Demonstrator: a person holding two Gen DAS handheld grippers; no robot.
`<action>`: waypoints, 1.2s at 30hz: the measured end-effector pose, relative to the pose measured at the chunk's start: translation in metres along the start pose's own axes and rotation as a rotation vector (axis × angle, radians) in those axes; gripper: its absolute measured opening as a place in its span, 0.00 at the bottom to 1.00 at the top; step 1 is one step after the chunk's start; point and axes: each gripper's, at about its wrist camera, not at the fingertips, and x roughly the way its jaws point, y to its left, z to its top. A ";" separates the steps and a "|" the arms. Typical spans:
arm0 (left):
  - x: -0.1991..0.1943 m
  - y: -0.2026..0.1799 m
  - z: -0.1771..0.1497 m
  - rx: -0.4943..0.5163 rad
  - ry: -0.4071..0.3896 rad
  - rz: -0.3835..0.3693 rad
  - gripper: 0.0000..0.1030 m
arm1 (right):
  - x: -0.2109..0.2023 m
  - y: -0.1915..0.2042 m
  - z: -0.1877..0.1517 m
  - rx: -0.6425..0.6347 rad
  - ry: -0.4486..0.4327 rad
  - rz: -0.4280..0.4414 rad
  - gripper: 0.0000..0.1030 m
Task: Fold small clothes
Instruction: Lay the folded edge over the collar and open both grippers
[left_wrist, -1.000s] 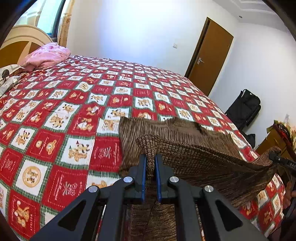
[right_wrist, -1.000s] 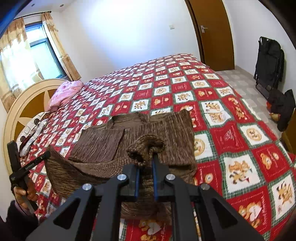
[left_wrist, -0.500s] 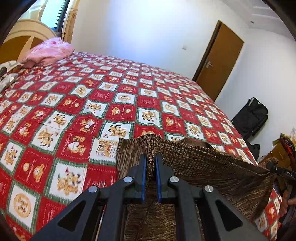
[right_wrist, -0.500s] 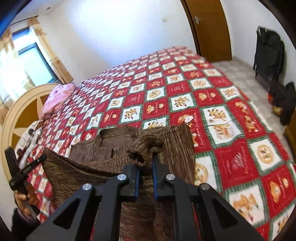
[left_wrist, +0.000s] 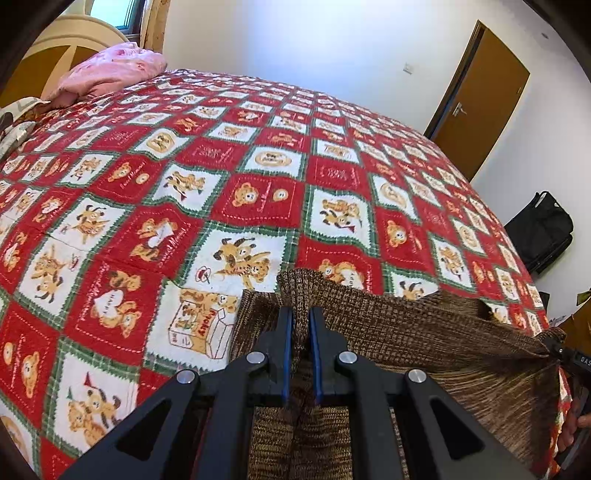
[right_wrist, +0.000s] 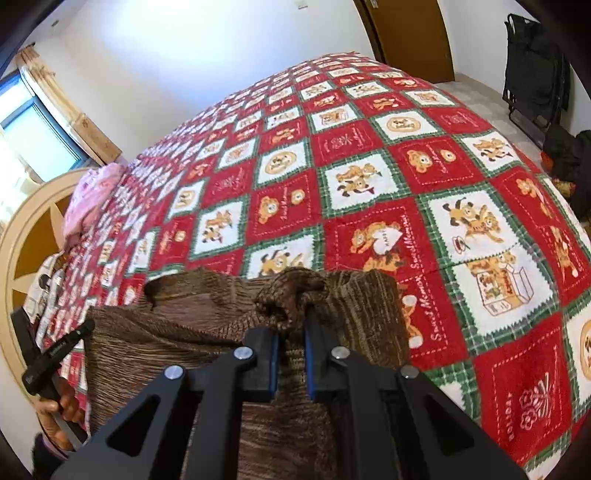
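A brown knitted garment (left_wrist: 424, 332) lies on the red patchwork bedspread (left_wrist: 258, 166). My left gripper (left_wrist: 301, 314) is shut on one corner of its near edge. My right gripper (right_wrist: 291, 321) is shut on the other corner, which bunches at the fingertips, in the right wrist view of the garment (right_wrist: 184, 332). The edge stretches taut between both grippers and is folded forward over the rest of the garment. The right gripper shows at the right edge of the left wrist view (left_wrist: 561, 354), and the left gripper shows at the left of the right wrist view (right_wrist: 59, 350).
A pink pillow (left_wrist: 107, 70) and a rounded headboard (right_wrist: 22, 251) are at the bed's head. A brown door (left_wrist: 480, 96) and black bags (left_wrist: 539, 229) stand beyond the bed. A black folded chair (right_wrist: 532, 66) leans on the wall.
Both grippers have carried the garment's held edge forward and down, over the rest of the garment. The lower layer is now mostly covered.
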 end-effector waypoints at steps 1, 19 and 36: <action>0.003 -0.001 0.000 0.000 0.003 0.002 0.09 | 0.002 -0.003 0.001 0.008 0.000 0.004 0.14; 0.030 -0.003 -0.008 0.021 0.006 0.066 0.10 | -0.022 -0.044 0.005 0.082 -0.111 -0.083 0.39; -0.012 0.002 -0.023 0.091 0.073 -0.008 0.11 | -0.048 -0.006 -0.044 -0.102 -0.087 -0.162 0.59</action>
